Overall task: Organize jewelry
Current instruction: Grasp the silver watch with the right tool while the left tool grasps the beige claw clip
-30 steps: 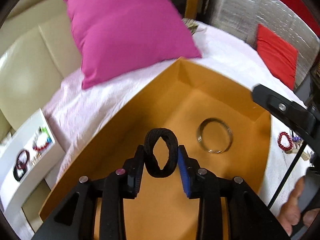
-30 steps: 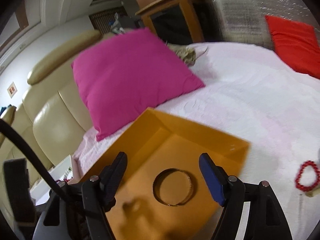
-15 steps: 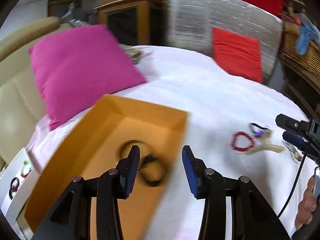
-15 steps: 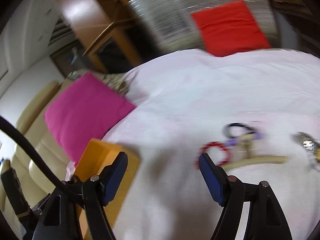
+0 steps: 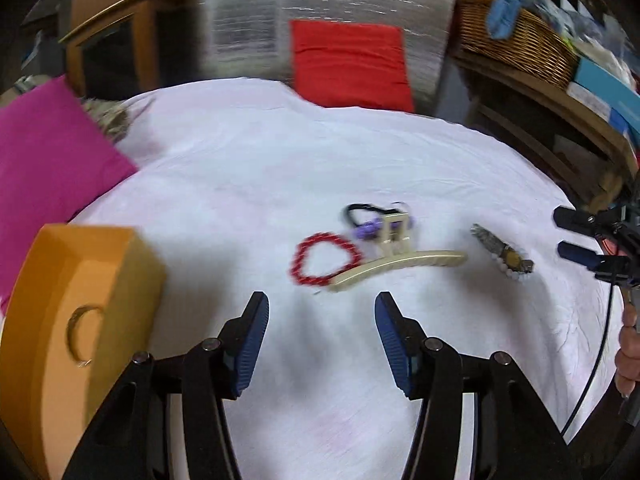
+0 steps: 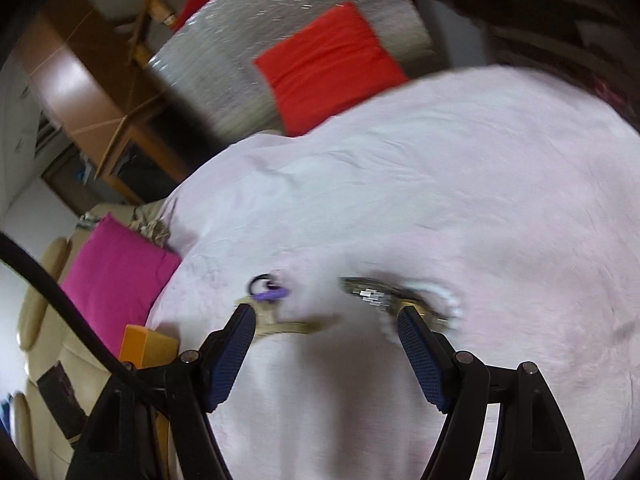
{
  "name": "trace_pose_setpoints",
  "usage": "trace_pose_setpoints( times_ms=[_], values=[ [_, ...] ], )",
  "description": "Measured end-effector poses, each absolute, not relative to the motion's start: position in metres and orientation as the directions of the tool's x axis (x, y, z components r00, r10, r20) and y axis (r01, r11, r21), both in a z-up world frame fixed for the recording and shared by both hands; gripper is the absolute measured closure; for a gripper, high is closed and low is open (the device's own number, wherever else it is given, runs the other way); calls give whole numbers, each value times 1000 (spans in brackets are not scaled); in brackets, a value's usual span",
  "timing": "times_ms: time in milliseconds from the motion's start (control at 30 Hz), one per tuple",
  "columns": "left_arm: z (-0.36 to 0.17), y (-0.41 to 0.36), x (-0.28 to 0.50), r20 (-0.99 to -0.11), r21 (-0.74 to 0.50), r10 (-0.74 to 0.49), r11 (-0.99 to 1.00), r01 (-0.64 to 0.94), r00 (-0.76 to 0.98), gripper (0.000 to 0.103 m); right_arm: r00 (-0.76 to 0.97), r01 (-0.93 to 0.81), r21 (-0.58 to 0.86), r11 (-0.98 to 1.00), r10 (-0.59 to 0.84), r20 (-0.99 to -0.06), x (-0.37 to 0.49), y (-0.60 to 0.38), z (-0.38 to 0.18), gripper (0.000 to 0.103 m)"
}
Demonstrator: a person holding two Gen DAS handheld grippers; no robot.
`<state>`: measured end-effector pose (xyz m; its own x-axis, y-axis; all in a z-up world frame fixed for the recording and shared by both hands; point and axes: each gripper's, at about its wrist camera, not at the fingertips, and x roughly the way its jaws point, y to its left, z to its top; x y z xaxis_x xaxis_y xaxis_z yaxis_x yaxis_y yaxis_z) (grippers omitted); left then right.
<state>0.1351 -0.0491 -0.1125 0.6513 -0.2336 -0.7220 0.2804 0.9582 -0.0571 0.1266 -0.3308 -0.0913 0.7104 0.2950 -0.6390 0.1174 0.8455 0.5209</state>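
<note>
- Orange box point(image 5: 120, 264) on the bed point(image 5: 280, 168), left: a metal bangle point(image 5: 82, 334) lies inside.
- Left gripper point(image 5: 322, 312) spread, empty.
- Right gripper point(image 6: 326, 322) spread, empty.
- Red bracelet point(image 5: 324, 258), hair clip point(image 5: 400, 266), watch point(image 5: 502, 254) on the sheet, outside the box.

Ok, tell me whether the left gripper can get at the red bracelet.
Probably yes: the left gripper is open and empty, and the red bracelet lies just ahead on the sheet, though the cream clip touches it.

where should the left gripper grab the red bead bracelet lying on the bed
Take the red bead bracelet at its near-left arc, coming straight down from above with one of the fingers inside the loop and one outside. It lies flat on the white sheet, and its far-right side touches the beige hair clip, so that side is crowded.
</note>
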Motion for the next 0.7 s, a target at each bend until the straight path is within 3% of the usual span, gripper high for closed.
trace_pose_setpoints(
  times_ms=[200, 467, 700],
  values=[
    [-123, -72, 148, -720, -25, -283, 923, 384, 633, 47, 686, 138, 585, 799, 349, -638, 148, -354, -117, 40],
    [-140, -69, 171, -726, -103, -403, 865, 491, 557, 47, 641, -11, 368, 930, 289, -711, 177, -309, -116, 40],
    [-149, -74, 179, -739, -111, -439, 828, 549, 512, 47, 619, -55, 196, 979, 188, -762, 193, -284, -134, 40]
  ],
)
